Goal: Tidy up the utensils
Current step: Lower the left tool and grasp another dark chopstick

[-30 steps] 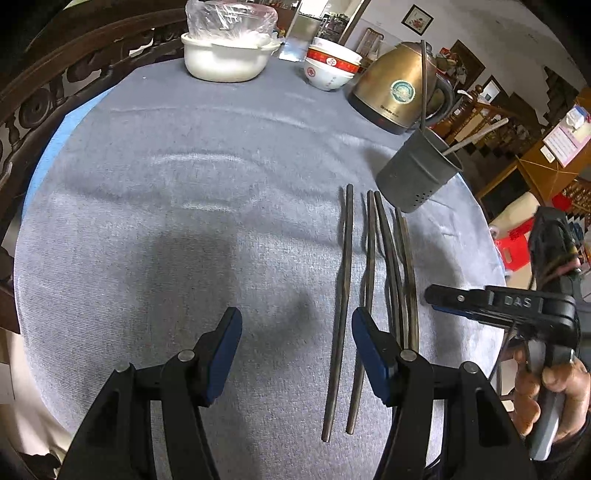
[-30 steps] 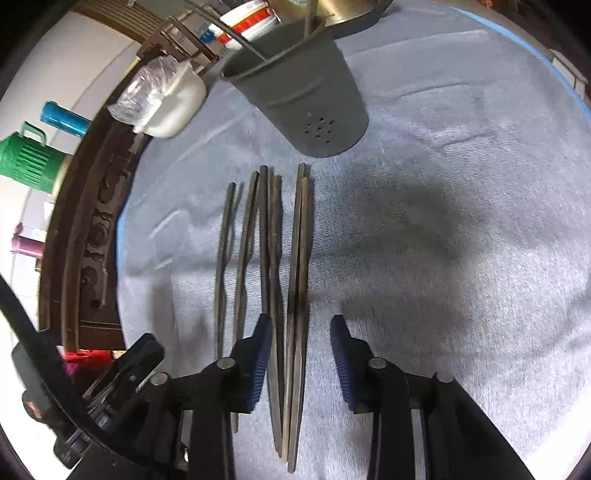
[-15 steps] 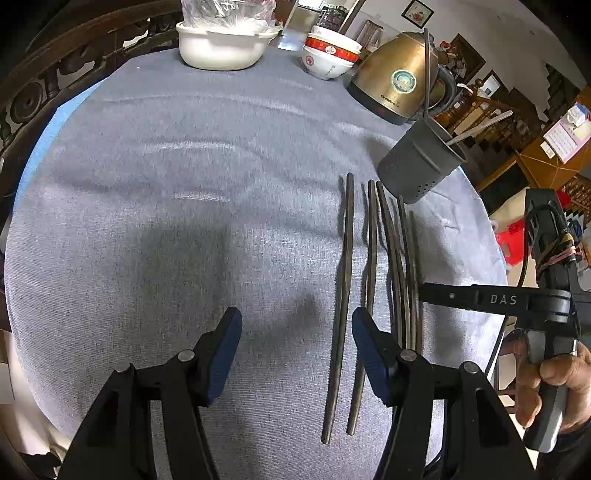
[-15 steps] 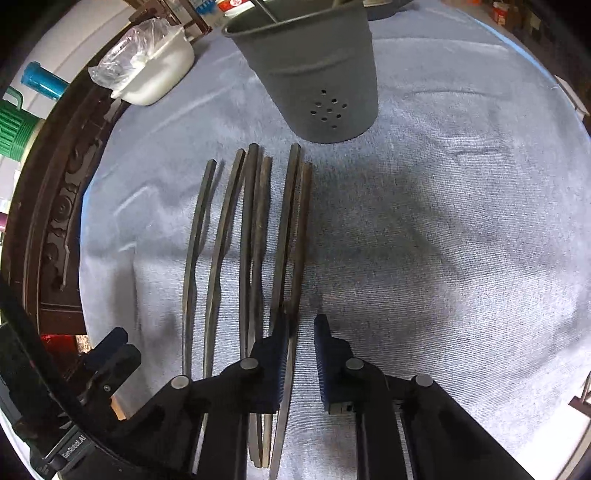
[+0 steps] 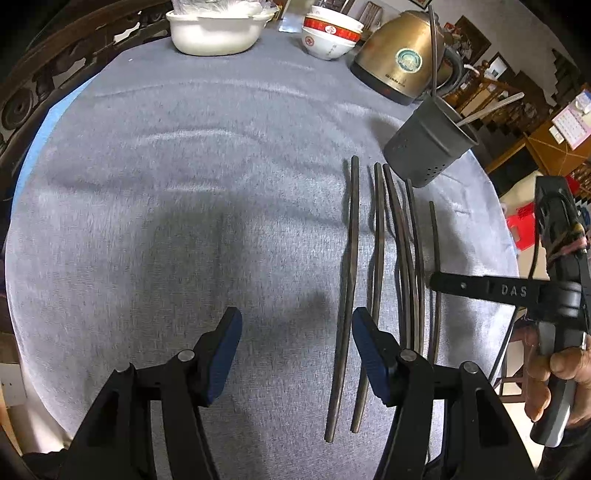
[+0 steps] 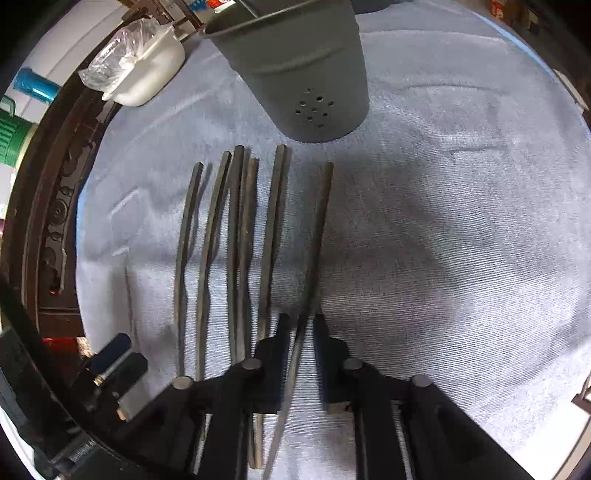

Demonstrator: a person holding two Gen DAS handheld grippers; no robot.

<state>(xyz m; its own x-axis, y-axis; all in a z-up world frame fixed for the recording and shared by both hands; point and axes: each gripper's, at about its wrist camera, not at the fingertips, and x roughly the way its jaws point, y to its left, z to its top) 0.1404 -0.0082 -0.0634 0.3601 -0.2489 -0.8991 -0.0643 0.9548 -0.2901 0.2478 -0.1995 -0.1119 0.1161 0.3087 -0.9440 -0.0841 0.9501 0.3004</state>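
Covering the round table, the grey tablecloth (image 5: 184,184) is carrying everything under inspection; places below are given relative to the grey utensil holder (image 6: 295,74).

The brass-coloured kettle (image 5: 402,62) is standing just behind the holder, and its round badge is carrying print too small to read, with one line of lettering beneath it that I cannot make out with confidence. A white casserole dish (image 5: 218,33) and stacked red-banded bowls (image 5: 328,37) are sitting well beyond the holder, toward the table's far edge.

The holder itself is standing upright with a few utensils already in it. Five dark chopsticks (image 6: 236,240) are lying side by side on the cloth directly in front of the holder, tips pointing toward it.

The right gripper (image 6: 300,332) is clenching a sixth chopstick (image 6: 317,229) near its rear end, its far tip angling toward the holder's base; whether it is clear of the cloth I cannot tell. Its side arm is reading "DAS" in the left wrist view. The left gripper (image 5: 295,347) is hanging released over the cloth, holding nothing, with the nearest chopstick between its fingers' line of sight.

Judgement: the pick-up step is in hand. The next move is calling for raising the chopstick, tipping it upright and lowering it into the holder's mouth without knocking the holder.
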